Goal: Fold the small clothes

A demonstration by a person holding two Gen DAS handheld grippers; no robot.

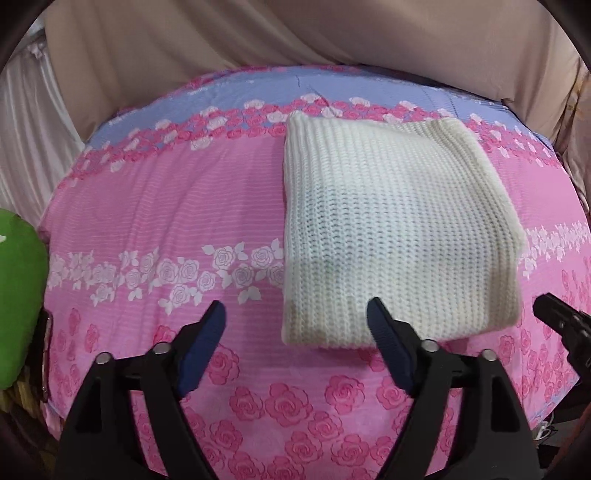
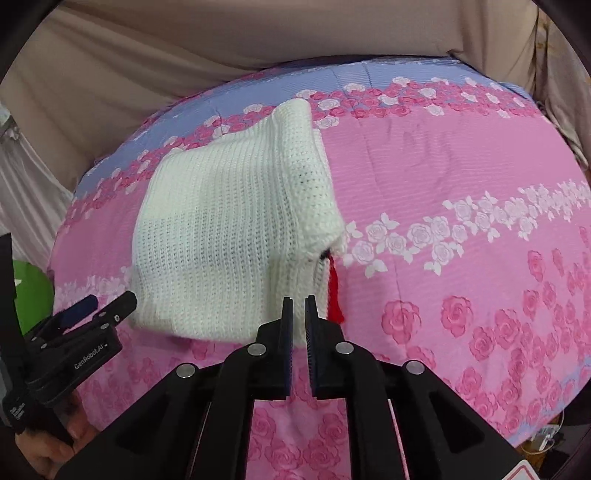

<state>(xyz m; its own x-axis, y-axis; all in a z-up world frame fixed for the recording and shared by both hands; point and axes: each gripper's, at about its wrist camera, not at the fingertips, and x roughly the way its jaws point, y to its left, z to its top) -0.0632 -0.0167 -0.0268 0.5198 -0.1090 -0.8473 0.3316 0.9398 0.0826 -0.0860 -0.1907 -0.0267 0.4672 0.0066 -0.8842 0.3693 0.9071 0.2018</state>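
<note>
A folded white knitted garment (image 1: 391,236) lies flat on the pink rose-print bedsheet (image 1: 166,206). It also shows in the right wrist view (image 2: 236,236), with a red strip (image 2: 334,291) poking out at its near right corner. My left gripper (image 1: 295,317) is open and empty, just short of the garment's near edge. It also shows in the right wrist view (image 2: 107,302). My right gripper (image 2: 298,306) has its jaws nearly together with a thin gap, empty, at the garment's near right corner. Its tip shows in the left wrist view (image 1: 554,310).
A green object (image 1: 18,302) sits off the bed's left edge. Beige drapes (image 1: 258,33) hang behind the bed. The sheet's blue band (image 2: 388,70) runs along the far side. The bed's edge drops off at the lower right (image 2: 535,421).
</note>
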